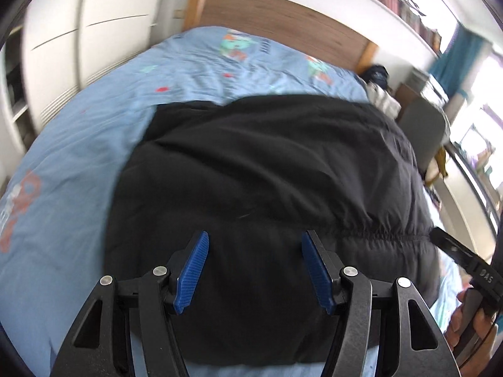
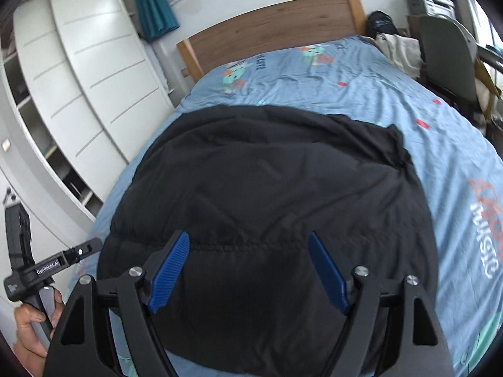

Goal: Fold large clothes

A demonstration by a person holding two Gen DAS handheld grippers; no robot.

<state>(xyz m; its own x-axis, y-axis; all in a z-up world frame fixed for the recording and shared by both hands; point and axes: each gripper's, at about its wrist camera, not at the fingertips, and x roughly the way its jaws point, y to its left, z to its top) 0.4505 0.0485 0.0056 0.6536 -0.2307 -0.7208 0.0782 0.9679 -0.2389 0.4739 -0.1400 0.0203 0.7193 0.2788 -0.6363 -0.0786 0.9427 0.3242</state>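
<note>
A big black quilted jacket lies in a folded heap on the blue printed bedspread. In the left wrist view my left gripper hovers above the jacket's near part, its blue pads apart with nothing between them. The right wrist view shows the same jacket on the bedspread, with my right gripper open above its near edge, pads clear of the cloth. Each view catches the other gripper's body and the hand holding it at the frame's side.
A wooden headboard stands at the bed's far end. White wardrobe doors line the left side. A grey chair, bags and a desk sit at the right of the bed, near teal curtains.
</note>
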